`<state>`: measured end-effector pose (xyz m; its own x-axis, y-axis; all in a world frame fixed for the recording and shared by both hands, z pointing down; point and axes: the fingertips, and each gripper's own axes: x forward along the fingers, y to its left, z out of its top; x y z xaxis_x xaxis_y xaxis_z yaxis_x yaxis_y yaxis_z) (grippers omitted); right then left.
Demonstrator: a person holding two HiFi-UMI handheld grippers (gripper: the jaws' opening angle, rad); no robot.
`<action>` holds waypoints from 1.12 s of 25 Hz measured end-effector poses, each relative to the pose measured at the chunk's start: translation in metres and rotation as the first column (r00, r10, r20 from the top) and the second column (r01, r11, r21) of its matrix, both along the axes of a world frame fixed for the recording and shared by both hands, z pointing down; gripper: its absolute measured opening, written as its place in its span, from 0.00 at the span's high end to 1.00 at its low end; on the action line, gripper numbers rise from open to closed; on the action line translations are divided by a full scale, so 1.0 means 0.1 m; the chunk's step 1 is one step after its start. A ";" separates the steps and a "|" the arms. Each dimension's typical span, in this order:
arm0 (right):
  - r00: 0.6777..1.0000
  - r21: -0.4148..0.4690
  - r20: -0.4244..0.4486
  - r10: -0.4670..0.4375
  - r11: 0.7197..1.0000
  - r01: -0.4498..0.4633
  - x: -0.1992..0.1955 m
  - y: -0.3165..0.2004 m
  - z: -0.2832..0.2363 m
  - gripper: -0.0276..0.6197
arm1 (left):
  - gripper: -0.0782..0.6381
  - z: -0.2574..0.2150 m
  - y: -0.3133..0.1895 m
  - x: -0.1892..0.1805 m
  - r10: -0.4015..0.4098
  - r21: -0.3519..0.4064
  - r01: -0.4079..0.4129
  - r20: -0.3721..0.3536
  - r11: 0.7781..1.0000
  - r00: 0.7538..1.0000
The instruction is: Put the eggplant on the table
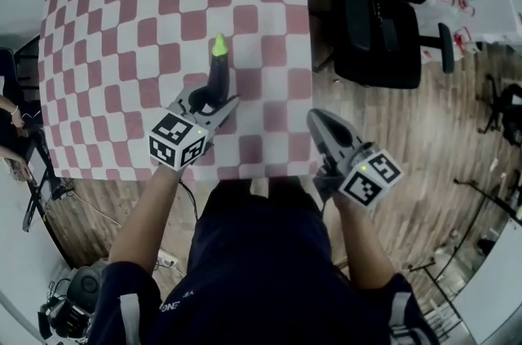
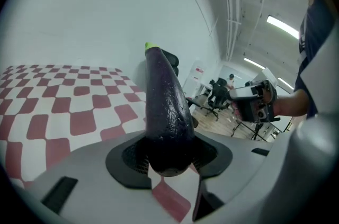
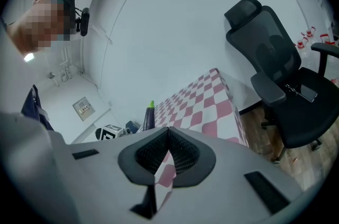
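A dark purple eggplant (image 1: 218, 75) with a bright green tip sticks out forward from my left gripper (image 1: 214, 100), above the near part of the red-and-white checked table (image 1: 114, 25). In the left gripper view the eggplant (image 2: 165, 112) has its blunt end between the black pads, and my left gripper (image 2: 169, 164) is shut on it. My right gripper (image 1: 318, 119) hovers by the table's near right corner. Its jaws (image 3: 168, 146) are shut with nothing between them. The right gripper view also shows the eggplant (image 3: 149, 116) off to the left.
A black office chair (image 1: 383, 17) stands right of the table on the wooden floor (image 1: 424, 164). Dark equipment (image 1: 69, 311) lies on the floor at the lower left. A person's hand (image 1: 12, 117) shows at the left edge.
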<state>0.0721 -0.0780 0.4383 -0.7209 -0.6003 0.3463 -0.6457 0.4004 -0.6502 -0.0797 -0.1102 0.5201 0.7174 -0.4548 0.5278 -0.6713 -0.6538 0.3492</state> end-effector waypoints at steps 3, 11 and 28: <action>1.000 -0.030 0.004 -0.001 1.000 0.001 0.07 -0.04 0.11 0.93 | 0.60 0.27 -0.12 0.07 0.037 -0.042 -0.033 0.089 0.999 0.995; 1.000 -0.083 0.008 0.007 0.996 -0.006 0.20 -0.09 0.31 0.93 | 0.60 0.75 -0.33 0.22 0.187 -0.118 -0.155 0.351 0.981 0.918; 0.998 -0.126 0.048 0.032 0.992 -0.026 0.34 -0.08 0.43 0.93 | 0.59 1.11 -0.29 0.26 0.454 -0.352 -0.290 0.633 0.890 0.627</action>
